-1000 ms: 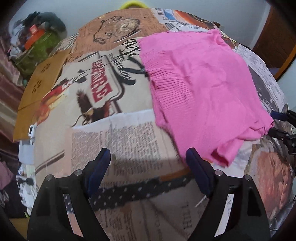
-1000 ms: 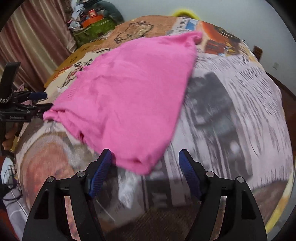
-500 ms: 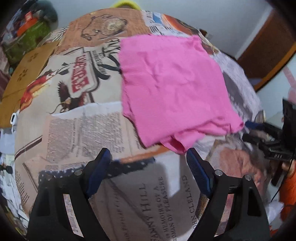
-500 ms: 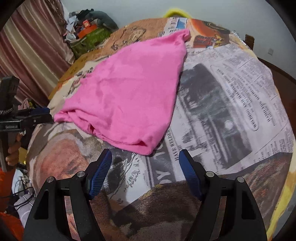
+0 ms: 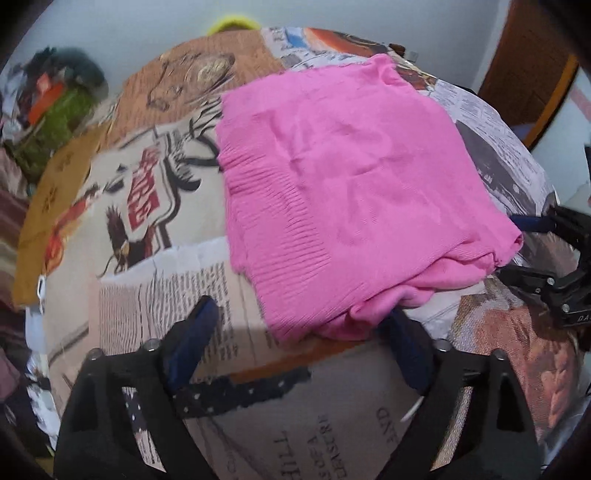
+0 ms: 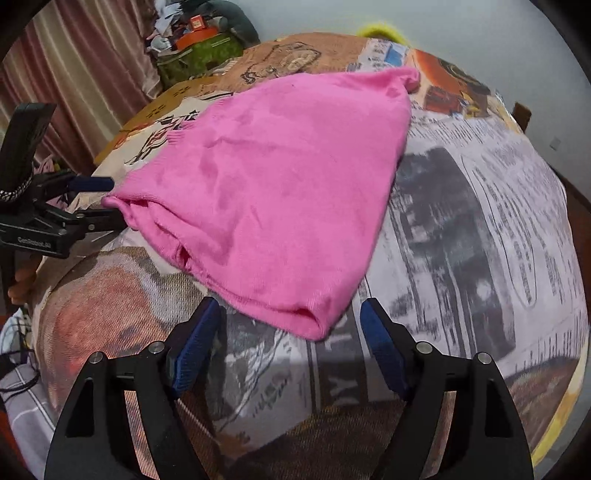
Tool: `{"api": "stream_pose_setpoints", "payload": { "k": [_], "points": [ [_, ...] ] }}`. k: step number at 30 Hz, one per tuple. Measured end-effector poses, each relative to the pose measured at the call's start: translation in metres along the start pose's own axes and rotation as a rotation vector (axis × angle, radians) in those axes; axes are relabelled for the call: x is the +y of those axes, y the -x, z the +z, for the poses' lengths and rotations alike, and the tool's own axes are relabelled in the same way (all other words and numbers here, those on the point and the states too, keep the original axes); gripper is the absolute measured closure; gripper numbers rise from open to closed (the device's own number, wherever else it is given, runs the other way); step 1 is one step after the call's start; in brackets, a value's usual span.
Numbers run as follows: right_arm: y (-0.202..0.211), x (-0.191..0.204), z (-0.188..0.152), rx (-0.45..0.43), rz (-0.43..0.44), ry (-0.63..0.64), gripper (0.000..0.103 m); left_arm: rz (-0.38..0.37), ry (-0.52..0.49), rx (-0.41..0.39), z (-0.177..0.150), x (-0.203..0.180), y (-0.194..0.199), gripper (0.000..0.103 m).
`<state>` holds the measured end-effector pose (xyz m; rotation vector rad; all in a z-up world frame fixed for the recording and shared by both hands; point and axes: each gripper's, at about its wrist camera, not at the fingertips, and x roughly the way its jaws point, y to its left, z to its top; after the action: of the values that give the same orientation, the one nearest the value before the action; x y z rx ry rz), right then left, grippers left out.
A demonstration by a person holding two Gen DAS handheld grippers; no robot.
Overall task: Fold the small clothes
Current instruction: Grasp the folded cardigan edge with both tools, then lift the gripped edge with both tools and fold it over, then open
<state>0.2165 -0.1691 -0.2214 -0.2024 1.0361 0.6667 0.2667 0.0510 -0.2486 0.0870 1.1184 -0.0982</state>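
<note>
A bright pink knit garment (image 5: 343,192), plain apart from fine ribbing along one side, lies on a cloth (image 5: 155,280) printed like newspaper: black type on white and cream, a red-and-black emblem with an eagle, brown and orange picture panels, and a dark band with white dots. Both the left gripper (image 5: 303,332) and the right gripper (image 6: 290,332) are black with dark blue pads. Dusky pink striped curtains (image 6: 74,74) hang beside a white wall (image 6: 480,33).

Pink knit garment (image 5: 354,192), folded with layered edges at the near side; ribbed band along one edge; lying flat on the newspaper-print cover (image 5: 177,280).
</note>
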Motion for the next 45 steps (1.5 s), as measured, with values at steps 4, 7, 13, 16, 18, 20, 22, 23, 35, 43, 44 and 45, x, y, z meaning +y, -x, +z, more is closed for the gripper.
{"api": "stream_pose_setpoints", "payload": {
  "k": [4, 7, 13, 16, 18, 20, 22, 23, 35, 43, 44, 45],
  "points": [
    [-0.003, 0.004, 0.003, -0.007, 0.011, 0.055, 0.034, 0.005, -0.048, -0.026, 0.003, -0.01, 0.0, 0.055],
    [-0.006, 0.004, 0.005, -0.001, 0.038, 0.065, 0.047, 0.021, -0.127, -0.046, 0.003, -0.022, -0.002, 0.072],
    [-0.011, 0.009, 0.006, -0.004, -0.003, 0.098, 0.088, 0.033, -0.176, -0.046, 0.007, -0.031, -0.006, 0.086],
    [-0.007, 0.012, 0.006, -0.016, -0.01, 0.107, 0.091, 0.02, -0.143, -0.052, 0.008, -0.027, 0.0, 0.089],
    [-0.002, 0.012, 0.005, -0.027, 0.006, 0.097, 0.092, 0.007, -0.122, -0.062, 0.006, -0.024, 0.007, 0.089],
    [0.004, 0.011, 0.004, -0.04, 0.021, 0.082, 0.092, -0.015, -0.107, -0.078, 0.002, -0.022, 0.016, 0.089],
    [0.01, 0.012, 0.003, -0.05, 0.04, 0.06, 0.092, -0.031, -0.094, -0.089, -0.003, -0.02, 0.027, 0.089],
    [0.014, 0.012, 0.001, -0.057, 0.051, 0.052, 0.092, -0.038, -0.088, -0.091, -0.006, -0.018, 0.031, 0.089],
    [0.053, 0.021, 0.019, -0.162, 0.054, 0.053, 0.092, -0.069, -0.025, -0.168, 0.012, -0.005, 0.072, 0.089],
    [0.057, 0.005, 0.065, -0.226, 0.016, 0.055, 0.092, -0.073, 0.007, -0.191, 0.071, 0.016, 0.067, 0.09],
    [0.056, 0.002, 0.073, -0.231, 0.011, 0.054, 0.092, -0.085, 0.02, -0.185, 0.079, 0.021, 0.064, 0.09],
    [0.055, -0.001, 0.078, -0.236, 0.008, 0.053, 0.092, -0.091, 0.031, -0.183, 0.086, 0.025, 0.06, 0.09]
  ]
}}
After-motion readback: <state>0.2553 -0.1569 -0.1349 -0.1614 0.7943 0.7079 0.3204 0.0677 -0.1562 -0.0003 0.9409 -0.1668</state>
